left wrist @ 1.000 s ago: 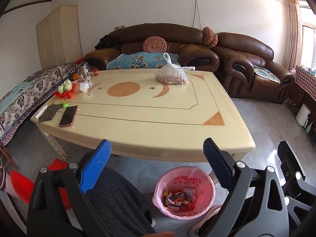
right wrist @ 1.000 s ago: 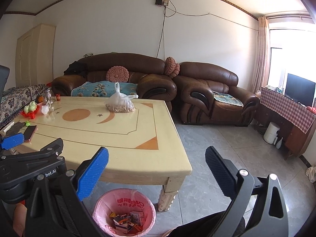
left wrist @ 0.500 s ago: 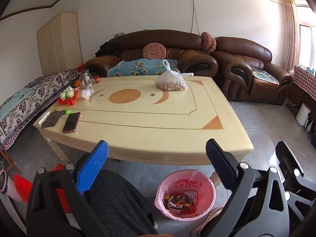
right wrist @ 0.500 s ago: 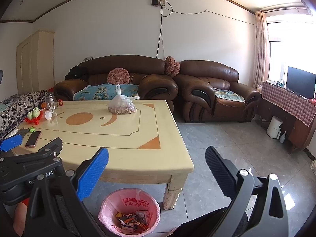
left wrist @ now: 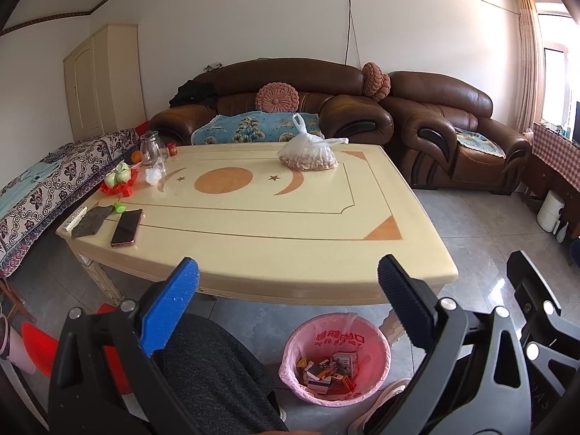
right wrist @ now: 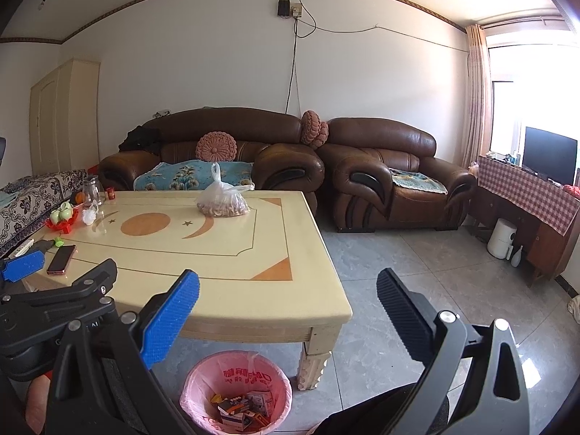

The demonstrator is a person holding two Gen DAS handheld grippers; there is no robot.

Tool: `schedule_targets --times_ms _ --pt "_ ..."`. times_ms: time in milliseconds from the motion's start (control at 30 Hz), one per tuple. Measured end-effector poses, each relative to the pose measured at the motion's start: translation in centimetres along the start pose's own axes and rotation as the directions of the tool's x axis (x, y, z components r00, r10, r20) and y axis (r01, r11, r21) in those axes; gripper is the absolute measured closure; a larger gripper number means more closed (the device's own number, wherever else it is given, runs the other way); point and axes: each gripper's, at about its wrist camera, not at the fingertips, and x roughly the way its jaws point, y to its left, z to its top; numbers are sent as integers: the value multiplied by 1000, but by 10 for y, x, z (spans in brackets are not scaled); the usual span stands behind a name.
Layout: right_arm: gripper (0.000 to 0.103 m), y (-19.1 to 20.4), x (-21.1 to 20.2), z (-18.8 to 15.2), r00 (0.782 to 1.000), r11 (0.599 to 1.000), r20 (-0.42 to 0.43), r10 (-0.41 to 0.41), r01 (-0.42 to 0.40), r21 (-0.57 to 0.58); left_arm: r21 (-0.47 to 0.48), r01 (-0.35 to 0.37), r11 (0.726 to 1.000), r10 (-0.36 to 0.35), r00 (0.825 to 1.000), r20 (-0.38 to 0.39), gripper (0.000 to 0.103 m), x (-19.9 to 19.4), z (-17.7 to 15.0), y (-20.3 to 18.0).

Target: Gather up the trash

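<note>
The left gripper [left wrist: 288, 277] has its fingers spread wide, one blue-padded finger [left wrist: 170, 308] at lower left of the frame and one black ribbed one at lower right, nothing between them. The right gripper [right wrist: 288, 290] stands the same way, fingers wide apart and empty, with the left gripper's frame at its lower left.

Below and between the fingers, at the bottom centre of the left wrist view, a round bin [left wrist: 301, 340] sits on the grey tiled floor just beside the worktop's [left wrist: 275, 232] near edge and carved leg. It is lined with a thin pink plastic bag printed with red characters, its rim crinkled. Inside lies trash [left wrist: 328, 368]: small cardboard packets and wrappers in orange, white and dark colours, piled at the bottom.

On the cream worktop, a knotted clear bag [left wrist: 308, 156] rests towards the upper centre, and a phone [left wrist: 127, 227] lies at the left.
</note>
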Motion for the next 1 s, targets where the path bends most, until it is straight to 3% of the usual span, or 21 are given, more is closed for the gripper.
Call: schedule_targets --times_ms 1000 --pt "7 4 -6 3 1000 1000 14 -6 7 -8 -4 7 1000 -7 1000 -1 6 -1 2 0"
